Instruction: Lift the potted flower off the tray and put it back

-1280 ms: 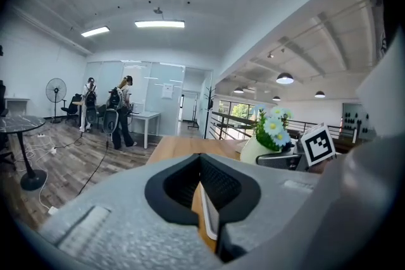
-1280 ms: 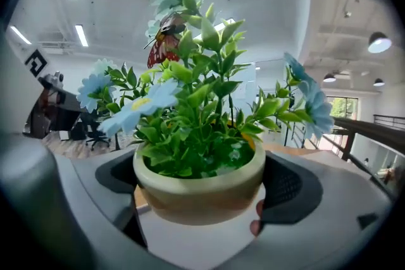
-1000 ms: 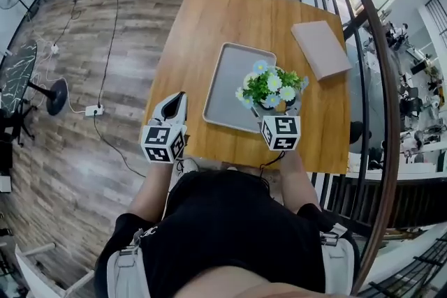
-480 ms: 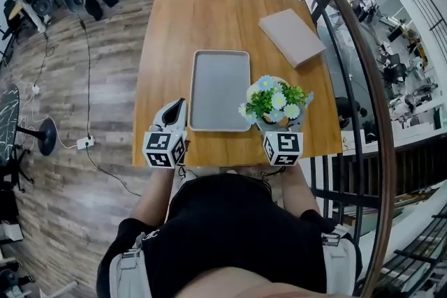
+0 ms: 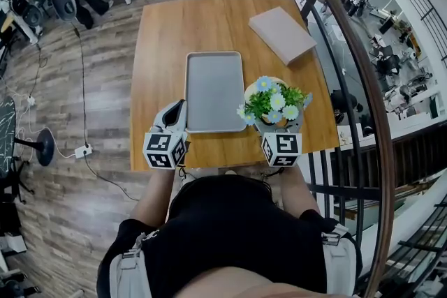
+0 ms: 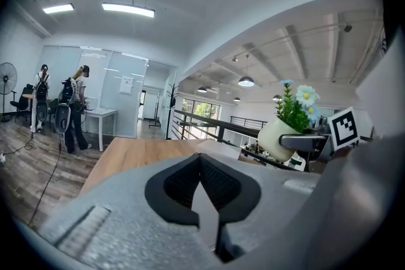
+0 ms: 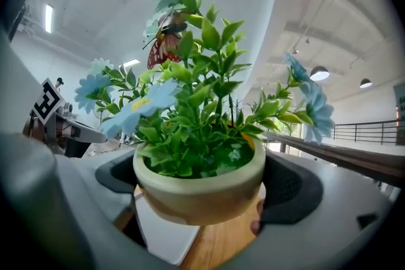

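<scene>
Two grippers were in my hands over the near edge of the wooden tabletop (image 5: 181,24); my right gripper (image 5: 276,119) had its fingers (image 7: 288,190) clamped on either side of the cream pot of the potted flower (image 5: 274,100); in the right gripper view the pot (image 7: 196,196) sat squarely between the dark pads, blue and white blooms and green leaves rising above the rim, with a small butterfly ornament (image 7: 166,41) up among them; bare wood showed under the pot's base, so I held it off the surface; it hung just right of the grey tray (image 5: 213,91), past the tray's right rim and over the near right part of the tabletop; the tray lay bare, lengthwise from near to far; my left gripper (image 5: 179,107) hovered at the tray's near left corner, its fingers (image 6: 183,183) pressed together on nothing; from that gripper's view the pot (image 6: 276,139) stood off to the right, pinched in the other fingers; a flat pale board (image 5: 283,33) rested at the far right of the tabletop; a railing (image 5: 335,45) ran along the right side.
</scene>
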Motion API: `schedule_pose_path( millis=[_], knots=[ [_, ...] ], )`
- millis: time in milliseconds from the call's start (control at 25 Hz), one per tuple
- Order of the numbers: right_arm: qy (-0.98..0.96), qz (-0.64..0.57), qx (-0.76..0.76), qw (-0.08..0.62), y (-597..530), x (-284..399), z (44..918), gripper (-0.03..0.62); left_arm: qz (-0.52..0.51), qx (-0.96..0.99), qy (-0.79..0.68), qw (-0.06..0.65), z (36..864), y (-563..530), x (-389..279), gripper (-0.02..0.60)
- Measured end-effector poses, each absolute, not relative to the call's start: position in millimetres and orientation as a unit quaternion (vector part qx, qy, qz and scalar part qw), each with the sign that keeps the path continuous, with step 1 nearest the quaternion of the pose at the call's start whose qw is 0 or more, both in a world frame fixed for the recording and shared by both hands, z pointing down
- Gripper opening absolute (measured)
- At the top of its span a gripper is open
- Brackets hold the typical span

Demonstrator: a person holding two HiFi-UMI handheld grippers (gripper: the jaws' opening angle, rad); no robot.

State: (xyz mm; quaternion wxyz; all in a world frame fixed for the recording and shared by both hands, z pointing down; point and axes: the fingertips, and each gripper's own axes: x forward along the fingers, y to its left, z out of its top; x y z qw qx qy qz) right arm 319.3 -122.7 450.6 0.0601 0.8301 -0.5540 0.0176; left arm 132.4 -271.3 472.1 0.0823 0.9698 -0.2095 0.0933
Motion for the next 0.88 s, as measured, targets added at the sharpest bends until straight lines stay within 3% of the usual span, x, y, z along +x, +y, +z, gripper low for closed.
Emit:
schedule_pose_path(
  millis=[880],
  knots=[
    [-0.644, 0.034, 0.760, 0.079, -226, 292, 491, 0.581, 0.099, 0.947, -0.292, 0.086, 476, -280, 76, 0.012]
  ],
)
